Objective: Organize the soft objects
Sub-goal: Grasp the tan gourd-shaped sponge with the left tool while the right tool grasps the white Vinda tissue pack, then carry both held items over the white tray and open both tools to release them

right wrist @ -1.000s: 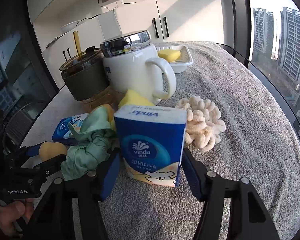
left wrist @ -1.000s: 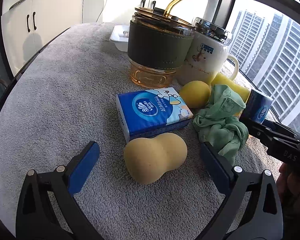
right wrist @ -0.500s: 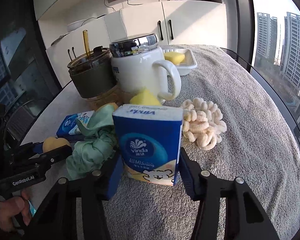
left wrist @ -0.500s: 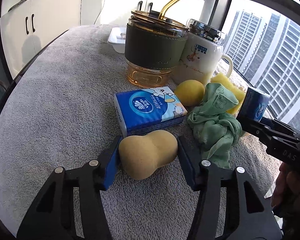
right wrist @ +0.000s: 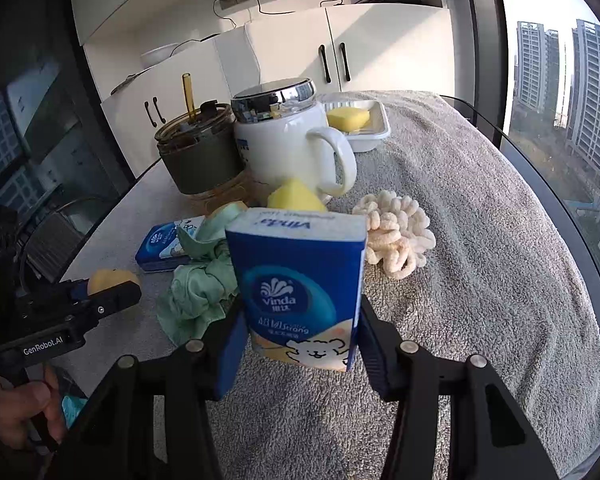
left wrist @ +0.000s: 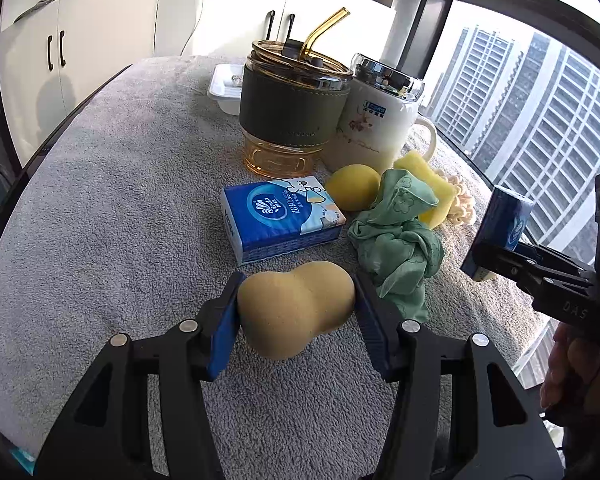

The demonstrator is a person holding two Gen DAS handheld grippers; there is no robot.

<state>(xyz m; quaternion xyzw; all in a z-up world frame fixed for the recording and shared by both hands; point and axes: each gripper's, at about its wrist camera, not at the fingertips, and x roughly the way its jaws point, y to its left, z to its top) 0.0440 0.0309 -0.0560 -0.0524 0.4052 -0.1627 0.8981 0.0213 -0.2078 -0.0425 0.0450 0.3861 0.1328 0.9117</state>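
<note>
My left gripper [left wrist: 296,304] is shut on a tan gourd-shaped sponge [left wrist: 296,308] that rests on the grey towel [left wrist: 112,200]. My right gripper [right wrist: 300,340] is shut on an upright blue tissue pack [right wrist: 300,288] and holds it above the towel; it also shows in the left wrist view [left wrist: 506,220]. A second blue tissue pack [left wrist: 280,218] lies flat behind the sponge. A crumpled green cloth [left wrist: 396,240], a yellow round sponge [left wrist: 352,192], a yellow block sponge [left wrist: 424,184] and a cream chenille scrunchie [right wrist: 396,240] lie close together.
An amber glass cup with green sleeve and straw [left wrist: 292,112] and a white lidded mug [left wrist: 376,124] stand behind the soft objects. A white tray [right wrist: 364,128] holding a yellow piece sits at the back. The towel's edge drops off at the right by the window.
My left gripper has closed on the tan sponge. My right gripper has lifted the upright tissue pack a little higher.
</note>
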